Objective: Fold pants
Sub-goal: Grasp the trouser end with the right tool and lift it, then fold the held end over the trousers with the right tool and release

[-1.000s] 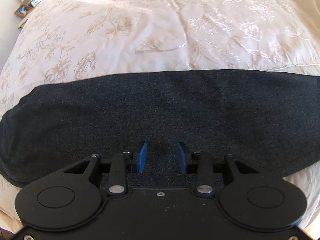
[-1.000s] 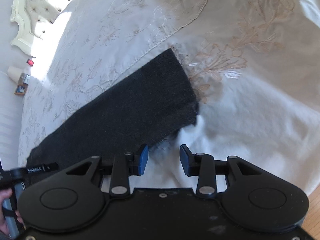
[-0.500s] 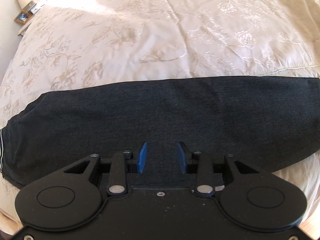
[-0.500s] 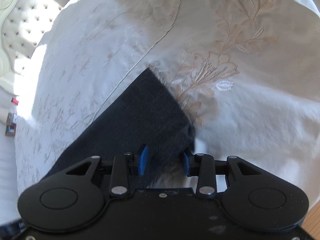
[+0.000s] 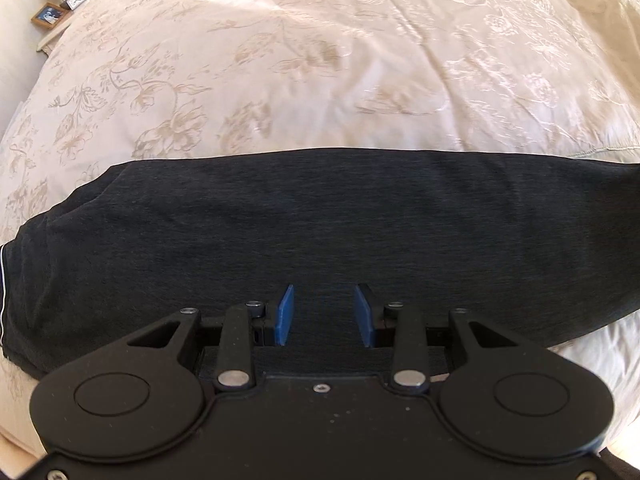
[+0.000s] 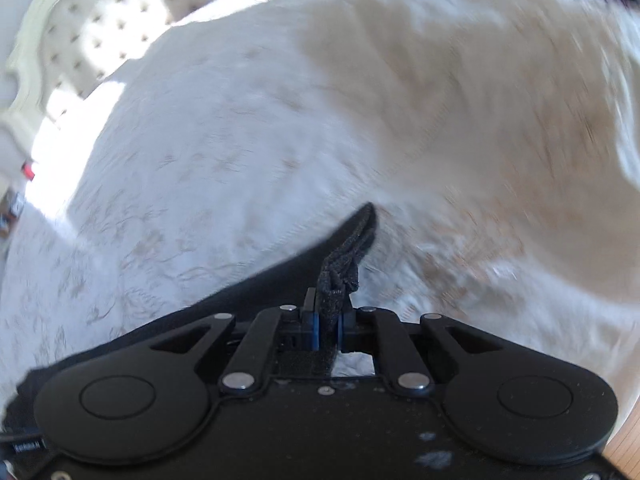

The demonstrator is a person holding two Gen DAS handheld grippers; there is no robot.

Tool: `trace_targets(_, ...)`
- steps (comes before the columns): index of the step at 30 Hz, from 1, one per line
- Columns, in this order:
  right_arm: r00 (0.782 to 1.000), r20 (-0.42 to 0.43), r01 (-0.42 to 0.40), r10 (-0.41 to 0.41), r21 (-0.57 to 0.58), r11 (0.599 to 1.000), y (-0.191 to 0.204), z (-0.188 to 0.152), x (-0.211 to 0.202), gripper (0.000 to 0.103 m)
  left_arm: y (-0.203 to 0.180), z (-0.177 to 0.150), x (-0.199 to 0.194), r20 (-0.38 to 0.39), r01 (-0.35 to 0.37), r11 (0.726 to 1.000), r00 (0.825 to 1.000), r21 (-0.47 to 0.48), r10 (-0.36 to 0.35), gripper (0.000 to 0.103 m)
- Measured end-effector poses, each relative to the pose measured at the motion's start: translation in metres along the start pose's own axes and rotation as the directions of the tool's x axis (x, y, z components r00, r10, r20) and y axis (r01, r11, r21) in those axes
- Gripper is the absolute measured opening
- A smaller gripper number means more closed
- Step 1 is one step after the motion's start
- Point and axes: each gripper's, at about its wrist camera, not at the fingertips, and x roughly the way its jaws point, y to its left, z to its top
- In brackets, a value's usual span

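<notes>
Fingers of the right gripper (image 6: 328,326) have just been closing and now pinch a bunched end of the pants (image 6: 340,256), the dark cloth crumpled up between the blue pads and rising just ahead of them. Half a second ago that end of the leg lay flat on the bed between jaws that stood apart; now it is gathered, and the view is blurred and tipped toward the tufted headboard (image 6: 100,28), which suggests the hand is already lifting.

Fingers of the left gripper (image 5: 325,314) stand well apart and hold nothing; the dark pants (image 5: 320,220) lie flat beneath and ahead of them, stretched across the view from side to side on the embroidered bedspread (image 5: 280,80). More of the garment's left end, with its pale edge stripe, shows than a second ago.

Judged from this, the grasp for a fold is made: the right hand has its end and could carry it over, while the left has yet to take hold of anything.
</notes>
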Motion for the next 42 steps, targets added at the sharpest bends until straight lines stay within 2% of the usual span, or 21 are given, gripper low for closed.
trace_targets(5, 0.998, 0.043, -0.037, 0.046, -0.186, 0.982, 0.102, -0.007, -0.026, 0.009, 0.046, 0.0, 0.003, 0.0, 0.029, 1.0, 1.0, -0.002, -0.029, 0.045)
trace_targets(8, 0.993, 0.042, -0.096, 0.115, -0.31, 0.946, 0.173, -0.028, -0.038, 0.009, 0.081, -0.003, 0.003, 0.003, 0.029, 0.999, 1.0, -0.028, -0.028, 0.045)
trace_targets(14, 0.973, -0.074, -0.229, 0.22, -0.476, 0.849, 0.296, -0.104, -0.028, 0.009, 0.153, -0.011, 0.009, 0.003, -0.016, 0.997, 1.0, -0.081, 0.016, 0.045)
trace_targets(17, 0.966, -0.146, -0.259, 0.214, -0.532, 0.806, 0.336, -0.152, -0.009, 0.009, 0.182, -0.016, 0.012, -0.007, -0.032, 0.994, 0.999, -0.108, 0.031, 0.045)
trace_targets(19, 0.968, -0.171, -0.249, 0.184, -0.568, 0.785, 0.354, -0.18, 0.003, 0.009, 0.196, -0.02, 0.013, -0.01, -0.037, 0.992, 0.999, -0.117, 0.036, 0.045)
trace_targets(23, 0.965, -0.211, -0.251, 0.155, -0.579, 0.776, 0.367, -0.209, 0.019, 0.01, 0.212, -0.025, 0.017, -0.017, -0.027, 0.993, 1.0, -0.119, 0.025, 0.045)
trace_targets(26, 0.962, -0.256, -0.235, 0.091, -0.615, 0.753, 0.371, -0.225, 0.026, 0.016, 0.213, -0.021, 0.021, -0.023, 0.016, 0.993, 1.0, -0.121, -0.019, 0.045)
trace_targets(29, 0.961, -0.257, -0.245, 0.104, -0.608, 0.755, 0.363, -0.226, 0.014, 0.022, 0.204, -0.014, 0.021, -0.011, 0.076, 0.992, 0.997, -0.104, -0.078, 0.045)
trace_targets(31, 0.962, -0.247, -0.247, 0.118, -0.595, 0.765, 0.354, -0.219, 0.003, 0.026, 0.191, -0.006, 0.021, 0.006, 0.13, 0.989, 0.991, -0.076, -0.13, 0.045)
trace_targets(35, 0.966, -0.22, -0.239, 0.138, -0.545, 0.804, 0.326, -0.203, -0.02, 0.027, 0.162, 0.01, 0.021, 0.018, 0.254, 0.967, 0.967, -0.019, -0.254, 0.045)
trace_targets(37, 0.969, -0.203, -0.229, 0.141, -0.523, 0.821, 0.312, -0.197, -0.03, 0.027, 0.147, 0.016, 0.023, 0.003, 0.288, 0.958, 0.958, 0.014, -0.288, 0.05)
trace_targets(42, 0.974, -0.19, -0.201, 0.123, -0.472, 0.859, 0.277, -0.184, -0.042, 0.027, 0.115, 0.021, 0.044, -0.075, 0.24, 0.969, 0.969, 0.059, -0.236, 0.052)
